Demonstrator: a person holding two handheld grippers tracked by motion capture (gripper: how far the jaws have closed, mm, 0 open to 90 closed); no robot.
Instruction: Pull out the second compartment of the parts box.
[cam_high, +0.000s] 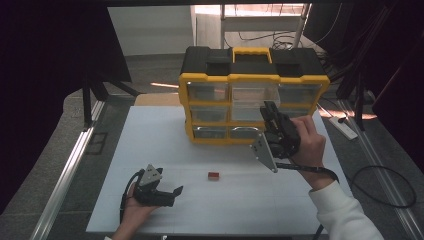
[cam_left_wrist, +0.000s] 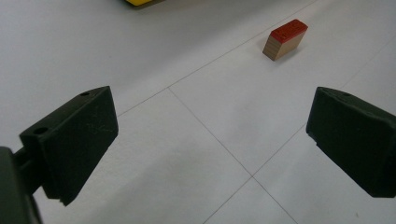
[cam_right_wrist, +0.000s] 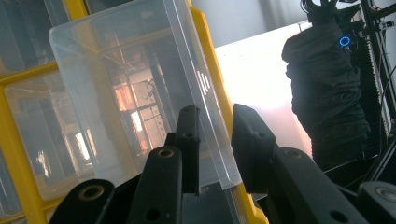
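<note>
At the near edge of a white table (cam_high: 150, 145), toward seven o'clock in the high view, a hand holds the left gripper (cam_high: 167, 194) low on the surface, lying level and pointing toward three o'clock; in the left gripper view its two black jaws stand wide apart with nothing between them but bare tabletop. Just beyond it, near the table's centre, a small wooden block with a red top (cam_high: 214, 176) sits alone, at about one o'clock in the left gripper view (cam_left_wrist: 285, 39). Farther back, toward two o'clock in the high view, a white-sleeved arm raises the right gripper (cam_high: 268, 111) against a yellow and black drawer cabinet (cam_high: 253, 77). The right gripper view shows its jaws narrowed around the front wall of a clear plastic drawer (cam_right_wrist: 140, 93) that is pulled partly out of the yellow frame, one jaw inside the wall and one outside, gripping it.
</note>
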